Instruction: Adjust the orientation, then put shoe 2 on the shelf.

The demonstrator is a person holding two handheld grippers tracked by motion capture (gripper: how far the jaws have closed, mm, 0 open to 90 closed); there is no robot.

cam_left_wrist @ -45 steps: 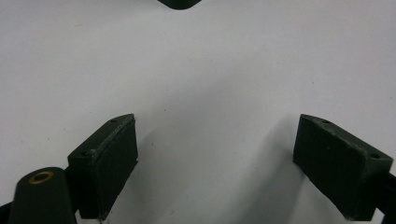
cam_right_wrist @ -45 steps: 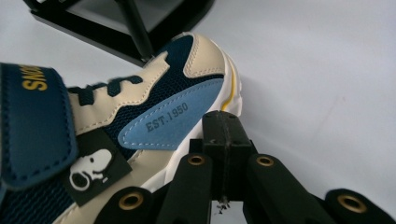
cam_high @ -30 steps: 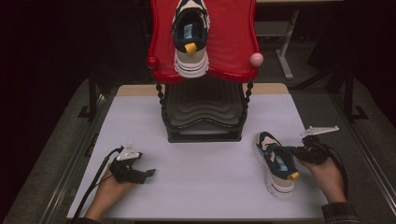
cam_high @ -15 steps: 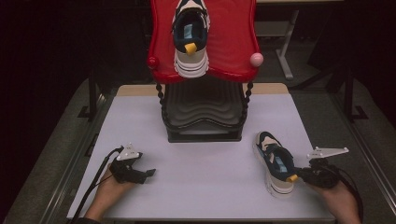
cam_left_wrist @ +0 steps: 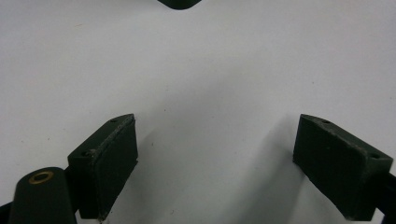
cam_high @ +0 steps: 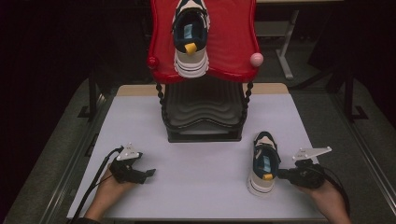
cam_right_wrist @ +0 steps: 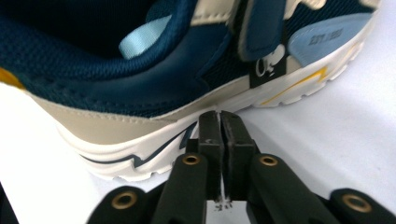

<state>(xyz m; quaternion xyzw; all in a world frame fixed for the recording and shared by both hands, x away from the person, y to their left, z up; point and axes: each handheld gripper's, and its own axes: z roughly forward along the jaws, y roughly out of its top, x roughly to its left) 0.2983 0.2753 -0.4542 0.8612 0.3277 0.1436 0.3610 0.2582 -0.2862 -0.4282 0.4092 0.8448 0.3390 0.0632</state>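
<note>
Lying just left of the pressed-together right gripper [cam_high: 283,173], tips at its sole: sneaker [cam_high: 263,163].

From my station, the desk [cam_high: 205,186] offers a broad bare stretch between my two hands, open from its near edge up to the black stand [cam_high: 203,116]. That stand blocks the middle of the far half, and the red tray [cam_high: 233,42] on top of it overhangs, carrying a shoe [cam_high: 190,42]. Passage remains along either side of the stand. My left hand-held gripper [cam_high: 149,173] has bare surface ahead, its jaws spread wide. My right hand-held gripper [cam_high: 281,173], jaws together, sits just beside the second shoe [cam_high: 263,161], which bars its way leftward.
</note>
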